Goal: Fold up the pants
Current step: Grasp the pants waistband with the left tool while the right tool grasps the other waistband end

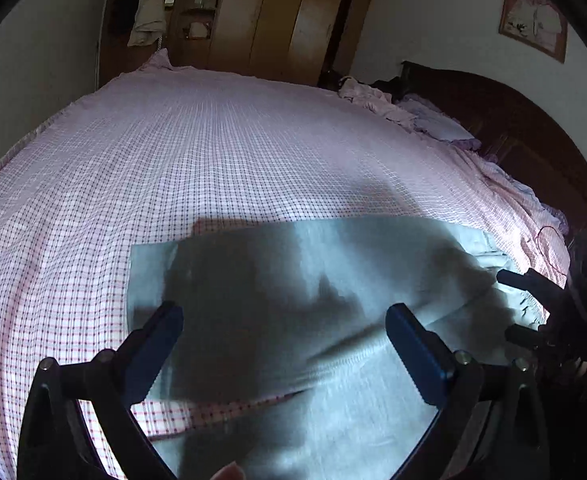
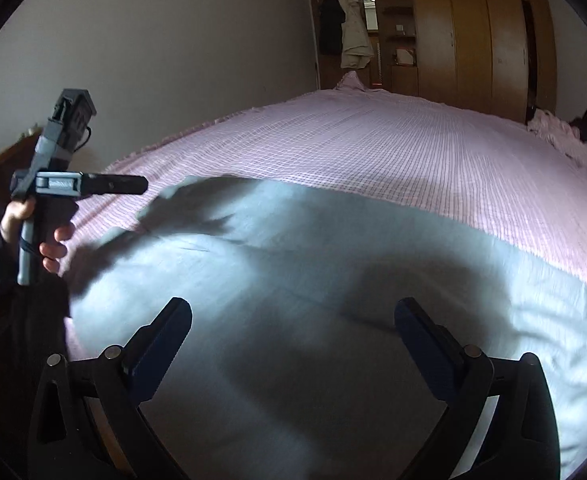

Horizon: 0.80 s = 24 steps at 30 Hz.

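Pants (image 2: 293,280) soft, light, limp on bed (image 1: 213,140); pinch hem corners. Left tool (image 1: 285,332) and right tool (image 2: 293,320) gaping, empty.

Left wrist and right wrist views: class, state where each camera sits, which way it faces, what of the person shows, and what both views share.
Left wrist view: sits on the left hand-held gripper, jaws open, looking forward and down over the grey pants on the checked bedspread; the right hand-held gripper shows at the right edge.
Right wrist view: sits on the right hand-held gripper, jaws open above the pants; a hand and sleeve show at left.
Shared: pants, bedspread, wooden wardrobe.
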Motion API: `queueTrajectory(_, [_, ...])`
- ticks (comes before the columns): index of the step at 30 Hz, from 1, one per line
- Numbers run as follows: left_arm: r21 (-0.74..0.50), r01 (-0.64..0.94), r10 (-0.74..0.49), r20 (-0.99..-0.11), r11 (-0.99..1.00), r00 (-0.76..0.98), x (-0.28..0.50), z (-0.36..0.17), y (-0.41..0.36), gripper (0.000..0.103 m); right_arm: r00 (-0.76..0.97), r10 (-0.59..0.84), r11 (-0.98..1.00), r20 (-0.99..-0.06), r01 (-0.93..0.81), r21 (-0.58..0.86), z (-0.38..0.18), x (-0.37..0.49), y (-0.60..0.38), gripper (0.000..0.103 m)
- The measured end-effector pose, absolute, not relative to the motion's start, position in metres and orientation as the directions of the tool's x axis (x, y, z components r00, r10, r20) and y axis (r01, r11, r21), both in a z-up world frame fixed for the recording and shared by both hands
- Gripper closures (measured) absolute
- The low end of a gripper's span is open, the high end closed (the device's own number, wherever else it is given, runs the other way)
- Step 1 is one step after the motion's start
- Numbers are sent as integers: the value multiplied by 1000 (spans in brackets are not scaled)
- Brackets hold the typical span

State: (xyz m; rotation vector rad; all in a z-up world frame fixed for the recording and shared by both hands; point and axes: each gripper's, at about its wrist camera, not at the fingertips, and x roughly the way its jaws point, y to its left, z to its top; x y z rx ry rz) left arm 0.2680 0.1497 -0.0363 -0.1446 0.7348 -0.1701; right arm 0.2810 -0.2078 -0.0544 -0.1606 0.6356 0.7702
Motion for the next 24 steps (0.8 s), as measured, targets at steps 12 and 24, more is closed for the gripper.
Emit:
queueTrajectory(12, [-49, 297, -237, -733, 953, 638, 356, -68, 120, 0, 507, 519, 644, -688, -761, -74, -55, 385, -199, 5])
queueTrajectory(24, [168, 425, -107, -827, 890, 551, 435, -94, 88, 3, 279, 450, 559, -848, -829, 24, -85, 485, -189, 26])
